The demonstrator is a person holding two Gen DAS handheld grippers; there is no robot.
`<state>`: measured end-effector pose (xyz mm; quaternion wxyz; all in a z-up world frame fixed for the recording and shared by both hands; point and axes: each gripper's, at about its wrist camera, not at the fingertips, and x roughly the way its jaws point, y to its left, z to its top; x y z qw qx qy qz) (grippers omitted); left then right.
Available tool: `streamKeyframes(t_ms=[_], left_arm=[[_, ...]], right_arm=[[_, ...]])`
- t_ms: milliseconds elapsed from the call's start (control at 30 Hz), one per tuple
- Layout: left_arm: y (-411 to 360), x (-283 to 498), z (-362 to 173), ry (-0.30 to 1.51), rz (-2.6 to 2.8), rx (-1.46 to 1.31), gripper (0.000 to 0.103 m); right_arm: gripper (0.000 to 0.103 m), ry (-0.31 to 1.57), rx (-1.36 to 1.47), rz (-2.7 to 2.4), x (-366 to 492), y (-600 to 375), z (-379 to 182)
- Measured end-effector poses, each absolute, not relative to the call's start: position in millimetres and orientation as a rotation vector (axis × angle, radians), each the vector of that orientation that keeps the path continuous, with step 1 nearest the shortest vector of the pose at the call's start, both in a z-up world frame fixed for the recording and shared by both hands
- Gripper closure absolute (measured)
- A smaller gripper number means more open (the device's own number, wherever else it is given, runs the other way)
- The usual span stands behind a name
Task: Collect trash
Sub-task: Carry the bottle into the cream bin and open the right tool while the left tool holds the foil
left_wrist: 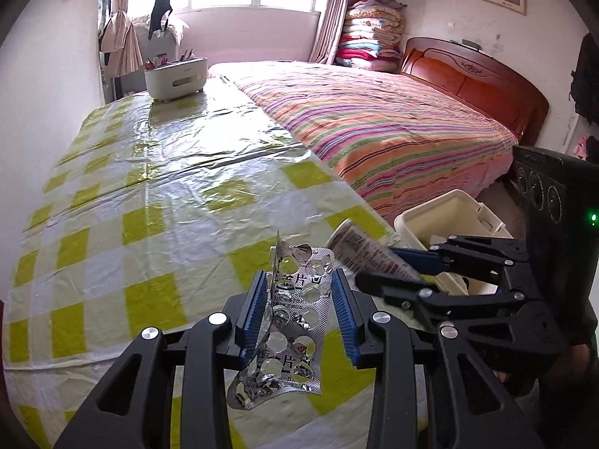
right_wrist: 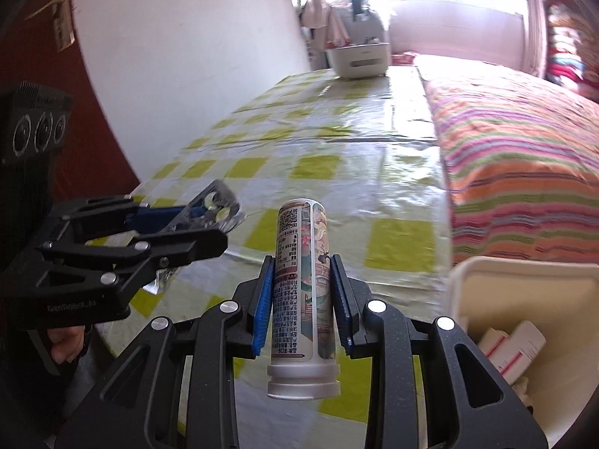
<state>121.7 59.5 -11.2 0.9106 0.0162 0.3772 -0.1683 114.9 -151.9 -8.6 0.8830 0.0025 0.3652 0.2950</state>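
Left gripper (left_wrist: 299, 299) clamped on empty blister pack (left_wrist: 290, 321) — held above near edge of checked table (left_wrist: 149, 194). Right gripper (right_wrist: 301, 284) clamped on printed tube (right_wrist: 301, 292), cap toward camera. Cream bin (right_wrist: 524, 299) stood right of table, near striped bed (left_wrist: 374, 127) — small boxes (right_wrist: 513, 348) inside. White caddy (left_wrist: 176, 76) sat at far end.

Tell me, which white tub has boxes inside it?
The cream bin beside the right gripper holds white boxes. The far white organizer holds pens instead.

Table (left_wrist: 157, 194) w/ yellow-check plastic cover; white organizer box (left_wrist: 176, 76) at far end
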Motion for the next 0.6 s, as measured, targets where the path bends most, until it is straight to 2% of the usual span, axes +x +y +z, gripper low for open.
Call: streamKeyframes(t_ms=[600], left_arm=[[-4, 128, -15, 0.782, -0.449, 0.062, 0.068]], right_arm=[[0.075, 0.662, 0.201, 0.386, 108, -239, 1]])
